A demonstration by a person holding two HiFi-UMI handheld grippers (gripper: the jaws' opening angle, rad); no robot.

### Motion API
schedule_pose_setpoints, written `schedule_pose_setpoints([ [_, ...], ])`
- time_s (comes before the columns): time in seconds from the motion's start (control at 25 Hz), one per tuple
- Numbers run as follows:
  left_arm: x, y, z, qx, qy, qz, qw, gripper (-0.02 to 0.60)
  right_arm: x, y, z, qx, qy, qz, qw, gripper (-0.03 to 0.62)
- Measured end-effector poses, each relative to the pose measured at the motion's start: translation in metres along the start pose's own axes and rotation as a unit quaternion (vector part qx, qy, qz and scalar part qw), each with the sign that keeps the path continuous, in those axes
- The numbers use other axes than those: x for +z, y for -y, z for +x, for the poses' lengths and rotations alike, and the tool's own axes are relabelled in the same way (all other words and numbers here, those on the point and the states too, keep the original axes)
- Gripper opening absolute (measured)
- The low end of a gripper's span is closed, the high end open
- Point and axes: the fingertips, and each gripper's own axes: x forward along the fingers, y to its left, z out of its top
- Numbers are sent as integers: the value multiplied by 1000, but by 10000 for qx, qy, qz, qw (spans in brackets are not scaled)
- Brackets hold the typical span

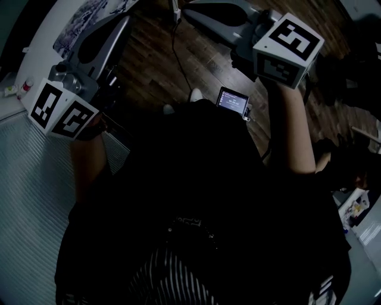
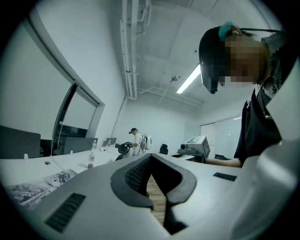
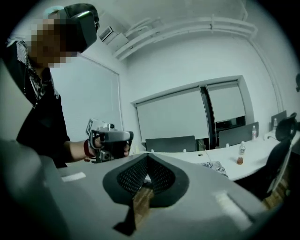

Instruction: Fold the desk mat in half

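In the head view, the thin desk mat with a grey-and-white print [image 1: 89,18] lies flat on the white counter [image 1: 38,53], beyond the left gripper [image 1: 122,24]. The right gripper [image 1: 190,12] hangs over dark wooden floor [image 1: 155,59]. In the left gripper view the jaws are together and empty, with the mat low at left. In the right gripper view the jaws are likewise together and empty, with the mat well apart. The mat is probably light and floppy, so pinch two corners of one short edge.

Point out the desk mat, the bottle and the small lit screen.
desk mat [image 2: 40,187]: left gripper view, patterned top face.
bottle [image 2: 91,160]: left gripper view, its body.
small lit screen [image 1: 232,101]: head view, display centre.
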Motion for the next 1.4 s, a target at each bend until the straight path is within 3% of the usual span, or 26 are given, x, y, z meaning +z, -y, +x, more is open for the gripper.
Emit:
schedule_pose_setpoints([
  [0.16, 7, 2, 10, 182, -35, 78, 9998, 8, 0, 17, -5, 179, -166, -538, 9983, 2],
  [0.36, -12, -9, 20, 643, -364, 159, 9971, 8, 10, 46, -12, 84, 337, 102, 9993, 2],
  [0.52, -11, -10, 40, 552, -320, 134, 9979, 8, 19, 61, -29, -59, 652, 257, 9975, 2],
  [0.76, -10, 18, 96, -165, -407, 121, 9990, 8, 24, 88, -66, -213, 915, 246, 9953, 0],
  [1.0, -24, 12, 124, -8, -579, -159, 9982, 8, -3, 120, -88, -441, 1015, 752, 9910, 0],
  [1.12, -22, 6, 123, 157, -676, -125, 9975, 8, -8, 131, -90, -390, 1180, 906, 9881, 2],
  [1.4, -19, -19, 120, 319, -595, -261, 9974, 8, -3, 150, -72, -317, 1109, 856, 9896, 2],
])
